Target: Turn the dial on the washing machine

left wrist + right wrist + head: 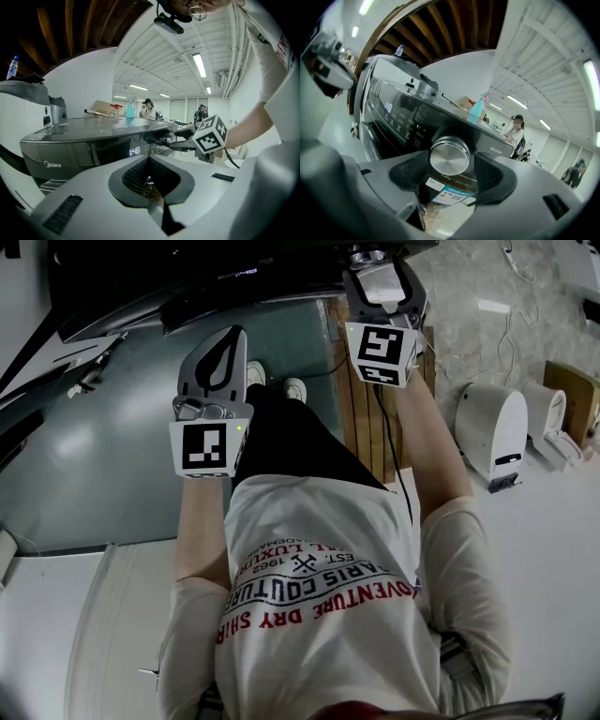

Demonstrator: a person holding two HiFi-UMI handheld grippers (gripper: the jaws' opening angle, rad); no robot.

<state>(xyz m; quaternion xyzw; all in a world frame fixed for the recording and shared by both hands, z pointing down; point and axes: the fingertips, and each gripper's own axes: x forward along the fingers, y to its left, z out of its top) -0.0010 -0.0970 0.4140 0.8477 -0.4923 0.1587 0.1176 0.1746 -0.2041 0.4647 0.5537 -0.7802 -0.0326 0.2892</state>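
Firstly, right gripper (pixel 450 164): jaws stood apart, one pad on each side of the dial, with a gap showing on both sides, so not clamped.
Dial (pixel 449 157): a polished metal knob on the dark front panel of the washing machine (pixel 70 150), just under the front edge of its top and toward the right corner.
Left gripper (pixel 149 161): jaws were pressed together on nothing, held off the panel's left part.
Panel display (pixel 134 151): it was lit and sat beside the dial.
Slip risk: the knob looked smooth, so a light or off-centre squeeze would probably let the pads skid instead of turning it.
Overshoot risk: a hard twist could jump past the wanted programme.
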